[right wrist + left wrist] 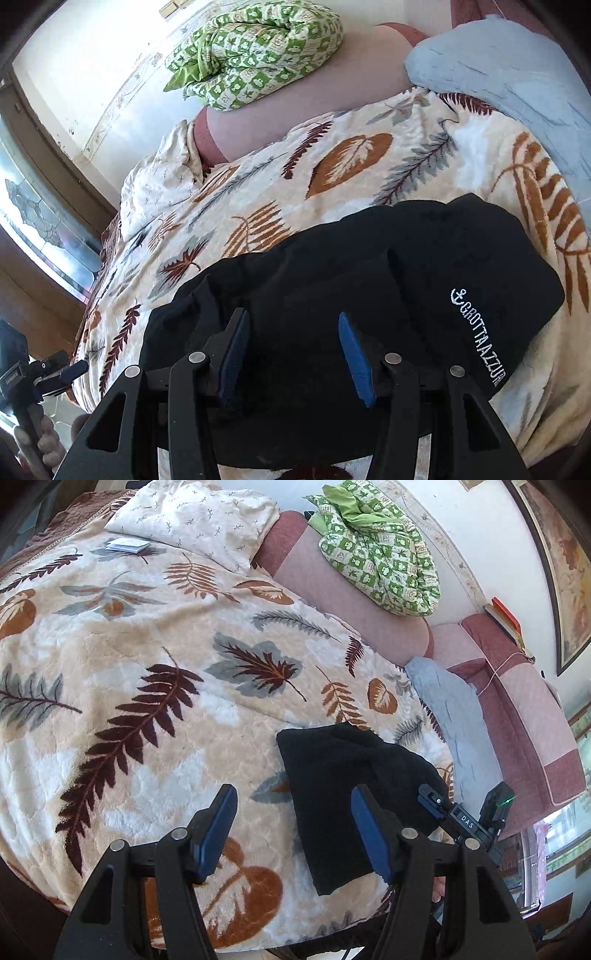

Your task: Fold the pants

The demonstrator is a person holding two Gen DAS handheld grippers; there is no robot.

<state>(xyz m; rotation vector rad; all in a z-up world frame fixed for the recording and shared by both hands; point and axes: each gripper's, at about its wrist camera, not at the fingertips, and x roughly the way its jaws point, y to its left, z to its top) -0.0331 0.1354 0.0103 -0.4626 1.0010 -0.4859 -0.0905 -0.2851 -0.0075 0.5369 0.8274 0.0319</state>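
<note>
A leaf-patterned blanket (155, 672) is seen spread over the bed, with a cream pillow (199, 517) at its far left end and a small booklet (127, 545) laid just beside the pillow. The left gripper (291, 823) is held over the blanket with its jaws standing apart and nothing between them. To its right, the black pants (332, 786) are laid in a folded bundle near the bed's front edge. The right gripper (291, 345) is held over the pants with its jaws parted; contact with the cloth appears absent, though black on black makes that hard to judge. White lettering (476, 338) is shown on the bundle's right side. A green checked quilt (373, 554) and a grey-blue cushion (450, 705) are set farther right.
</note>
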